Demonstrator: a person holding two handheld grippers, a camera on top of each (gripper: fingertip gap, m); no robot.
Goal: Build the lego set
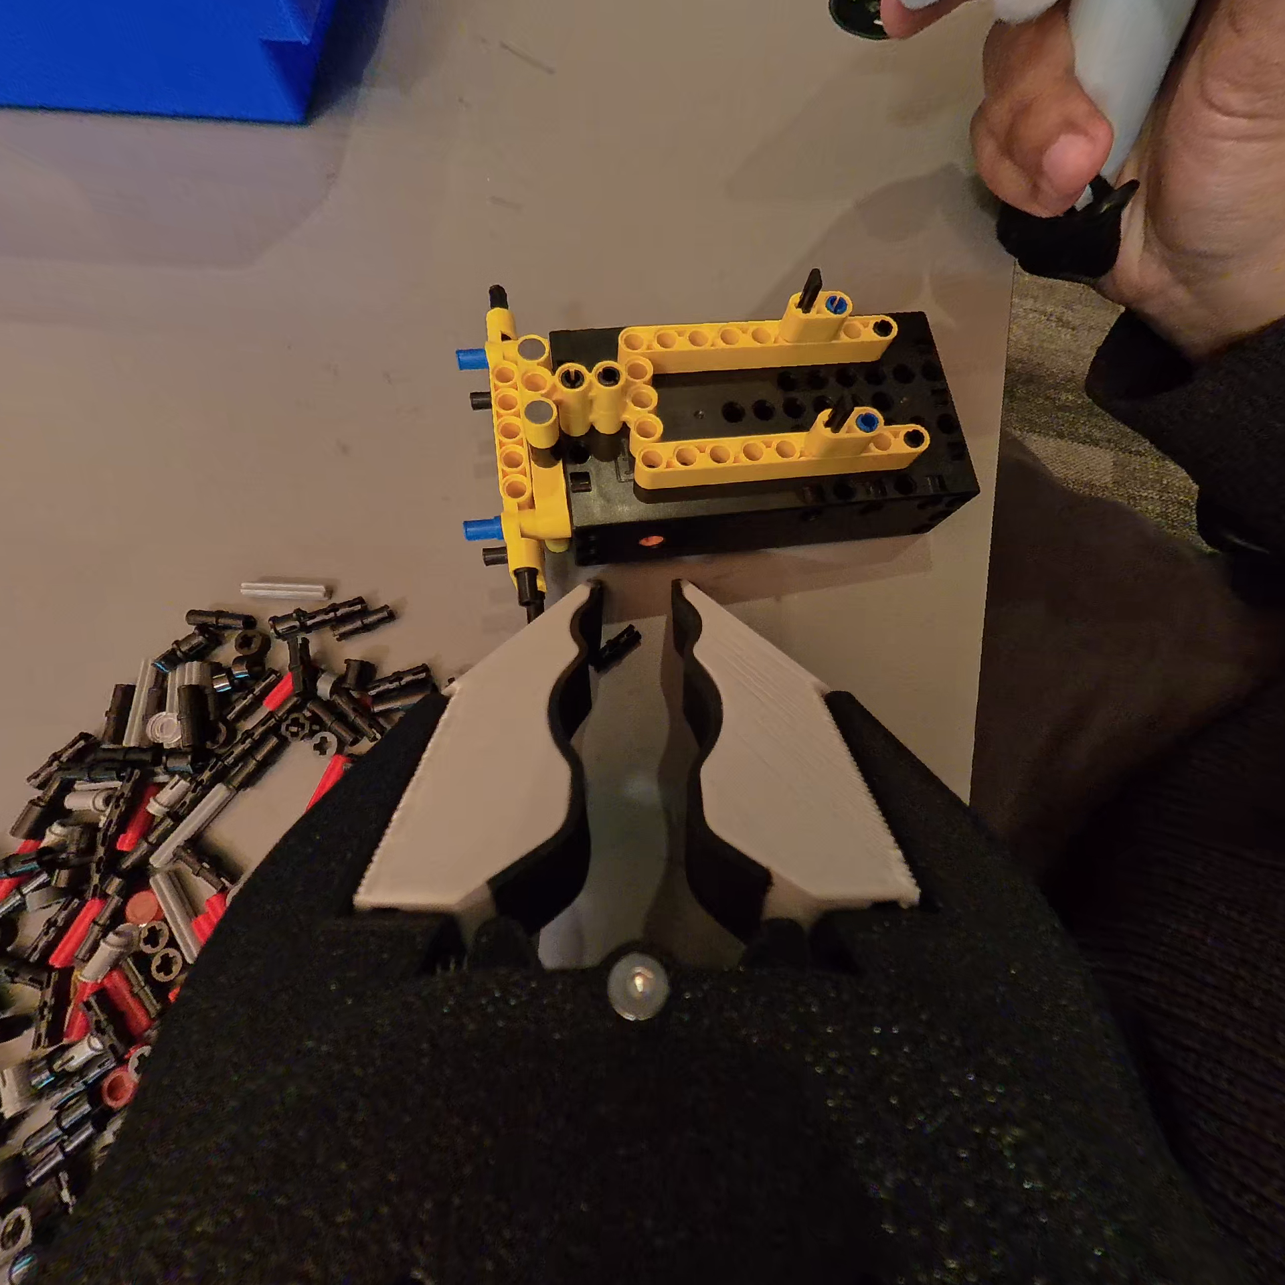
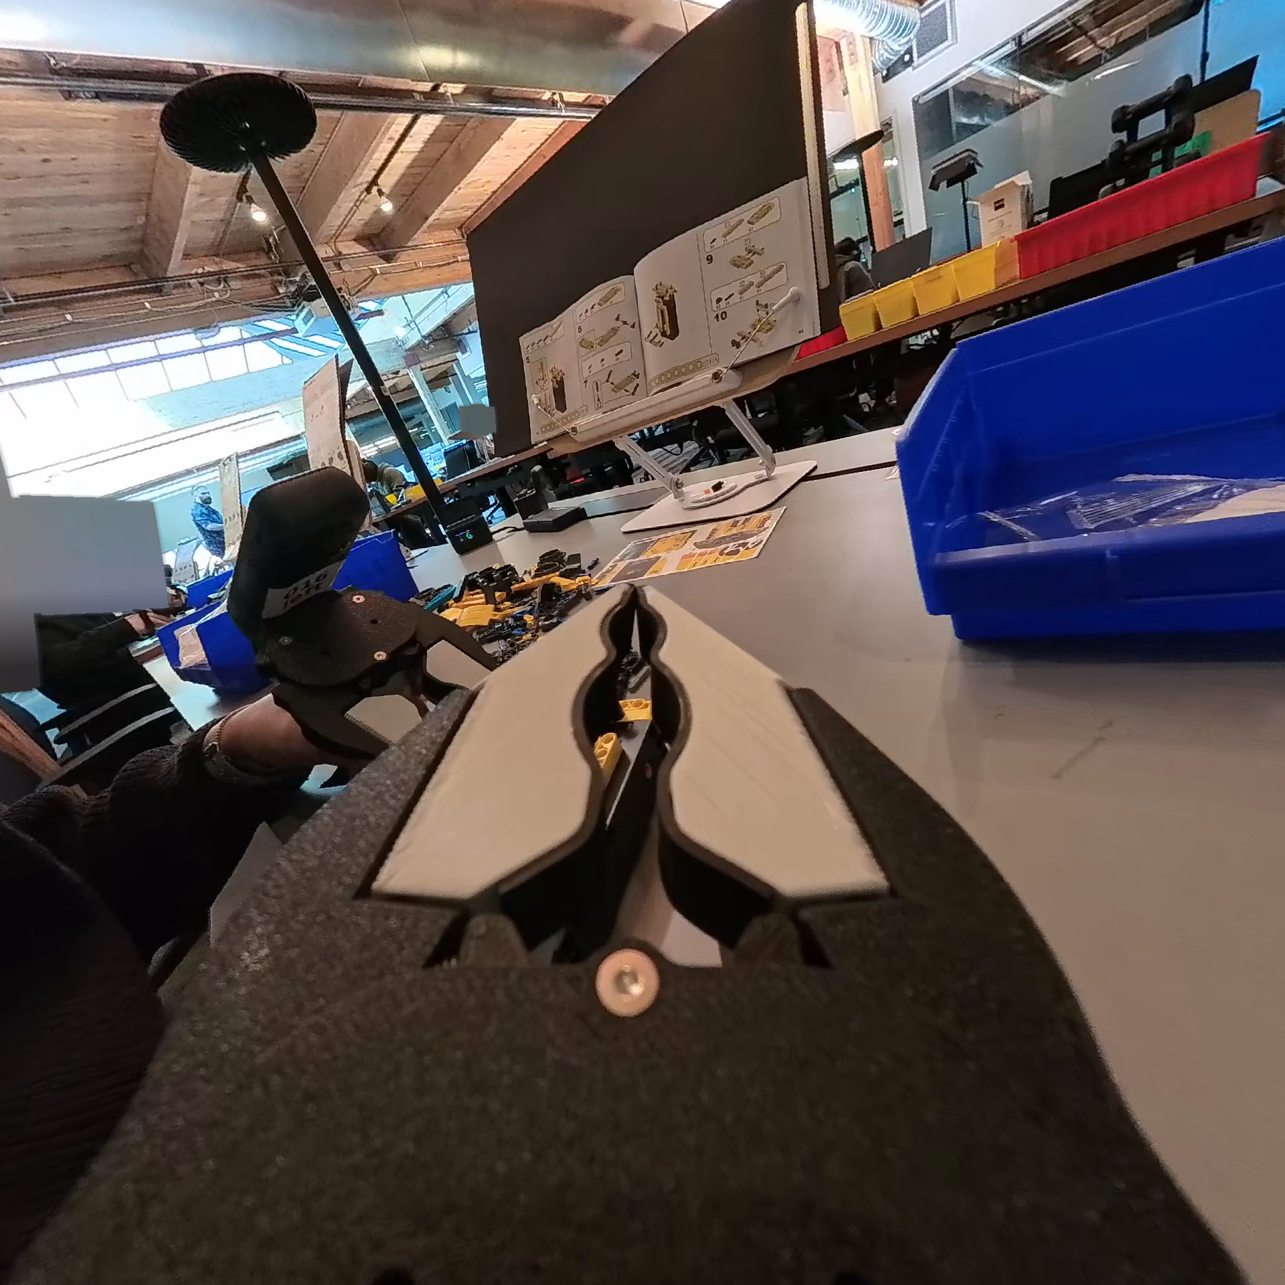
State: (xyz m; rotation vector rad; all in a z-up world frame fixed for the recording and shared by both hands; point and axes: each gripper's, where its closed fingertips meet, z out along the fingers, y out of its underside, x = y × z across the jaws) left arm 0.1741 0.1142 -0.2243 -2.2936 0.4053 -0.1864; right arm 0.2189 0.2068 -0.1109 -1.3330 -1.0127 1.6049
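Note:
A black block with yellow holed beams and blue pins [image 1: 730, 431] lies on the grey table [image 1: 278, 348]. My left gripper [image 1: 636, 591] is open, just short of the block's near side. A small black pin [image 1: 615, 647] sits between its fingers, close against the left finger [image 1: 514, 723]. A pile of black, grey and red pins [image 1: 174, 799] lies to its left. A hand [image 1: 1085, 139] holds a white handle at the top right. My right gripper [image 2: 636, 598] is shut, tips together, low over the table; yellow and black parts [image 2: 619, 744] show behind its fingers.
A blue bin stands at the back left [image 1: 139, 55] and shows at the right in the right wrist view [image 2: 1112, 487]. An open booklet on a stand [image 2: 667, 327], a sticker sheet [image 2: 695, 549] and loose yellow and black parts [image 2: 514, 591] lie farther off. The table edge [image 1: 987, 626] runs along the right. About 15 cm separates my left fingertips from my right.

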